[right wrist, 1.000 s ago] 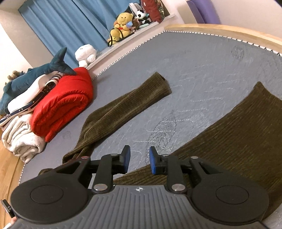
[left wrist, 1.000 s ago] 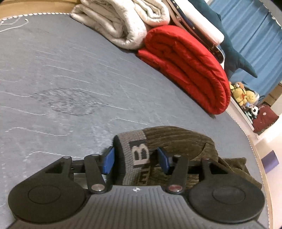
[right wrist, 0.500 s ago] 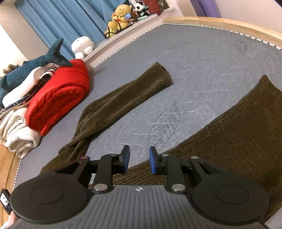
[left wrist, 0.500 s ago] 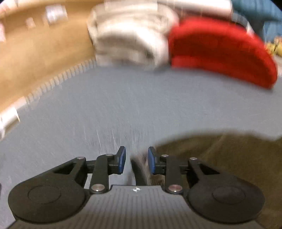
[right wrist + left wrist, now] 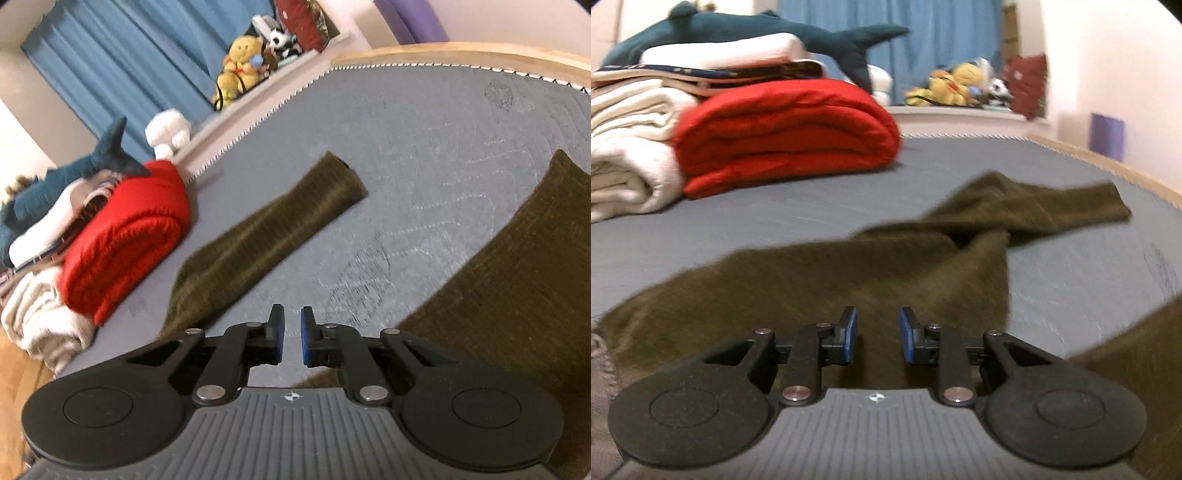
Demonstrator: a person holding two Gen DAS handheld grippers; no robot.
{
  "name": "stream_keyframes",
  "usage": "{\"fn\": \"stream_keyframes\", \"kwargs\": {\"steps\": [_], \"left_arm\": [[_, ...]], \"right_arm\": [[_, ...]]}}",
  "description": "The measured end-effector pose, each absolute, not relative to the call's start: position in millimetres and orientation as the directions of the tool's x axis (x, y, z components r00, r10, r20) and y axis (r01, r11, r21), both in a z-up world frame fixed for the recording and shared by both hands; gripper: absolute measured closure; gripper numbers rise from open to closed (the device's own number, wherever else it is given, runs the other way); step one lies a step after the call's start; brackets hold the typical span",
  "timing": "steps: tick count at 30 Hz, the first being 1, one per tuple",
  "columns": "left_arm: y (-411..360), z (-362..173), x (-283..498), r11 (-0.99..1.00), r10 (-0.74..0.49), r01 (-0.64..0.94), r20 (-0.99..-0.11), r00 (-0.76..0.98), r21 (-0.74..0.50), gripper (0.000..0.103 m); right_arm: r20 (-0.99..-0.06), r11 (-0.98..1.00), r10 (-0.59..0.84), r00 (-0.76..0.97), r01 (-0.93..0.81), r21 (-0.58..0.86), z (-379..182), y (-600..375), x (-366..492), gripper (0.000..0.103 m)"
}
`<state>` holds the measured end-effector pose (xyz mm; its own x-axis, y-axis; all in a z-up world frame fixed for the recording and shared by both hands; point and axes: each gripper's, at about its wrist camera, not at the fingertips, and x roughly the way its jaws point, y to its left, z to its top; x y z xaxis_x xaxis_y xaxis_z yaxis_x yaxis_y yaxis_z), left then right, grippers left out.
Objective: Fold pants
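light: soft, indoor | blur: slight motion | edges: fisheye-bent

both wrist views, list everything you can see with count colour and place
pants: 1, olive corduroy, spread unfolded on the mattress
mattress: 1, grey quilted, under everything
red blanket: 1, folded, far side of mattress
white blanket: 1, folded, beside the red one
shark plush: 1, dark teal, atop the pile
stuffed toys: several, mostly yellow, on the window ledge
curtain: 1, blue, behind the ledge
left gripper: 1, black with blue pads, open over the pants
right gripper: 1, same, slightly open, empty
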<state>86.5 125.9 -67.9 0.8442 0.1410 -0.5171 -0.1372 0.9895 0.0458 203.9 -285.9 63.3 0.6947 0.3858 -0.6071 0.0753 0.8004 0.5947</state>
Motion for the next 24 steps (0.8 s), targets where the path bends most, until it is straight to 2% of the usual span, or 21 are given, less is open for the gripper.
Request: {"fn": "stream_keyframes", "kwargs": {"steps": [2, 3, 6, 8, 11, 14, 16, 18, 21, 24], "left_arm": [[122, -92, 90, 0.989, 0.15, -0.124, -0.552, 0.82, 0.084, 0.074], [125, -88, 89, 0.989, 0.144, -0.13, -0.528, 0.837, 0.064, 0.071], [137, -87, 89, 0.979, 0.185, -0.201, -0.512, 0.839, 0.023, 0.07], [134, -84, 84, 0.973, 0.221, -0.226, -0.481, 0.848, 0.048, 0.069], [119, -84, 82, 0.961, 0.275, -0.241, -0.455, 0.847, 0.132, 0.068], [118, -87, 81, 0.962, 0.275, -0.248, -0.449, 0.85, 0.119, 0.068], [117, -89, 79, 0.96, 0.278, -0.259, -0.446, 0.851, 0.105, 0.068], [116, -88, 72, 0.958, 0.287, -0.26, -0.436, 0.853, 0.121, 0.068], [113, -88, 69, 0.954, 0.299, -0.264, -0.421, 0.856, 0.14, 0.068], [117, -89, 70, 0.956, 0.292, -0.265, -0.426, 0.856, 0.124, 0.068]], "right_arm": [[-0.586, 0.778, 0.391, 0.709, 0.086, 0.623, 64, -288, 207, 0.09], [-0.578, 0.768, 0.39, 0.717, 0.093, 0.634, 64, -290, 210, 0.09], [-0.566, 0.75, 0.389, 0.727, 0.107, 0.652, 64, -293, 218, 0.09], [-0.56, 0.728, 0.41, 0.72, 0.111, 0.676, 63, -295, 228, 0.09], [-0.585, 0.732, 0.389, 0.711, 0.147, 0.665, 57, -295, 261, 0.09], [-0.609, 0.733, 0.386, 0.693, 0.17, 0.658, 39, -293, 313, 0.09], [-0.629, 0.731, 0.372, 0.683, 0.202, 0.652, 19, -293, 345, 0.083], [-0.644, 0.739, 0.364, 0.673, 0.212, 0.639, -5, -294, 380, 0.065], [-0.684, 0.74, 0.304, 0.663, 0.288, 0.608, -39, -298, 417, 0.057], [-0.689, 0.714, 0.291, 0.664, 0.328, 0.618, -65, -297, 441, 0.055]]}}
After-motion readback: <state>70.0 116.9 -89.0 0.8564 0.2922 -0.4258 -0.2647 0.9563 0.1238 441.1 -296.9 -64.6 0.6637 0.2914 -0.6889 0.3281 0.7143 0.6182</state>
